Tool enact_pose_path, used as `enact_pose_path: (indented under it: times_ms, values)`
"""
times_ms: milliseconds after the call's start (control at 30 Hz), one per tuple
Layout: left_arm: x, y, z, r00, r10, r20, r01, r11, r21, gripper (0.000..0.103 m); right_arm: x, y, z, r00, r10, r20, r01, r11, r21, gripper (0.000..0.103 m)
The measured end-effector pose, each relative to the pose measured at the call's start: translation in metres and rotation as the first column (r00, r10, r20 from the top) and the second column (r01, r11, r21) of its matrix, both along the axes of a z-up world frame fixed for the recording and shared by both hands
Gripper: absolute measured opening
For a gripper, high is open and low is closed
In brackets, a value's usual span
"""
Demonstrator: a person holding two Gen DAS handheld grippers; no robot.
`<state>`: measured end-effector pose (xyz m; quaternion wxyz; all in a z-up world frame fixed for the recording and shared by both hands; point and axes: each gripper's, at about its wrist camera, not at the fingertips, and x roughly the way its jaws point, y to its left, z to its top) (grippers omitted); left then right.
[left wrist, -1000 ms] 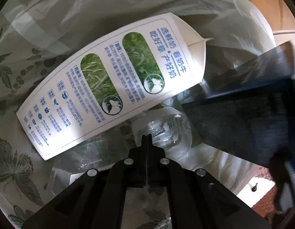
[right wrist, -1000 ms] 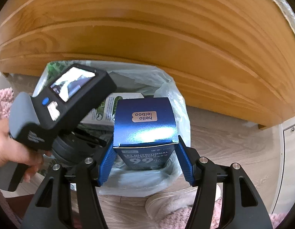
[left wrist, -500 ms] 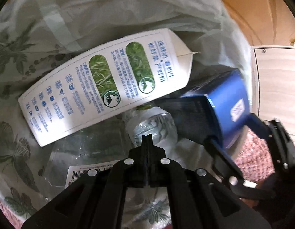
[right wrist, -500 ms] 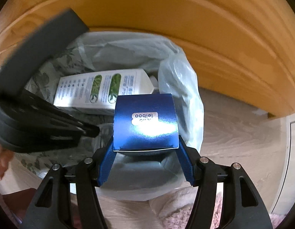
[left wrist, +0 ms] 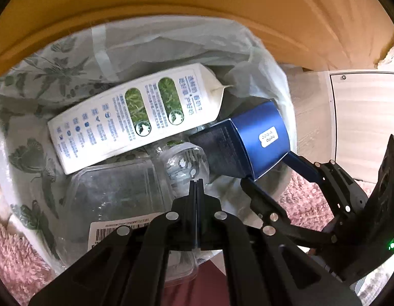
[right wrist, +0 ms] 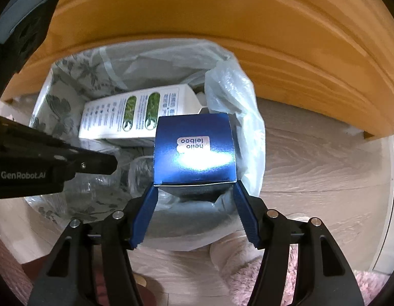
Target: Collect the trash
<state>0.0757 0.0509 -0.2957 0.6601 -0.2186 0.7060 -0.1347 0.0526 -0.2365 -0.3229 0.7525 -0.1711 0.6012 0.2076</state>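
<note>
From the left wrist, the left gripper point(left wrist: 197, 186) hung at six o'clock above the bin point(left wrist: 8, 168), its jaws pressed together with nothing between them. Inside the bag point(left wrist: 171, 43) a white carton point(left wrist: 135, 119) lay slanted from eight o'clock to one o'clock. Below it sat a clear tray point(left wrist: 112, 193) at seven o'clock and a clear bottle point(left wrist: 184, 163) near the centre. At three o'clock the right gripper point(left wrist: 269, 167) reached in from the lower right, clamping a blue box point(left wrist: 250, 142) tilted over the bin's rim. Pink rug point(left wrist: 16, 260) showed at eight o'clock.

From the right wrist, the right gripper point(right wrist: 194, 193) stood part open, its blue pads point(right wrist: 146, 211) pressed on either side of the box point(right wrist: 194, 150), which sat just above the bag's point(right wrist: 232, 89) mouth. The carton point(right wrist: 135, 114) lay at eleven o'clock of the box. The left gripper point(right wrist: 112, 164) came in from nine o'clock. Wooden furniture point(right wrist: 222, 12) ran across twelve o'clock.
</note>
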Motion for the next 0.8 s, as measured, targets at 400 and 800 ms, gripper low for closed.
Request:
enact_pose_path:
  times_ms: [400,800]
  values:
    - [0.003,-0.013,-0.028,0.998,-0.060,-0.007,0.060,0.998,0.034,0.000,-0.010,0.013,-0.015,0.998,0.065,0.015,-0.064,0.997,-0.051,0.058]
    - [0.020,-0.020,-0.005,0.990,-0.045,0.134,0.048,0.999,-0.021,0.039,-0.007,0.009,-0.014,0.999,0.040,0.005,-0.040,0.999,-0.036,0.058]
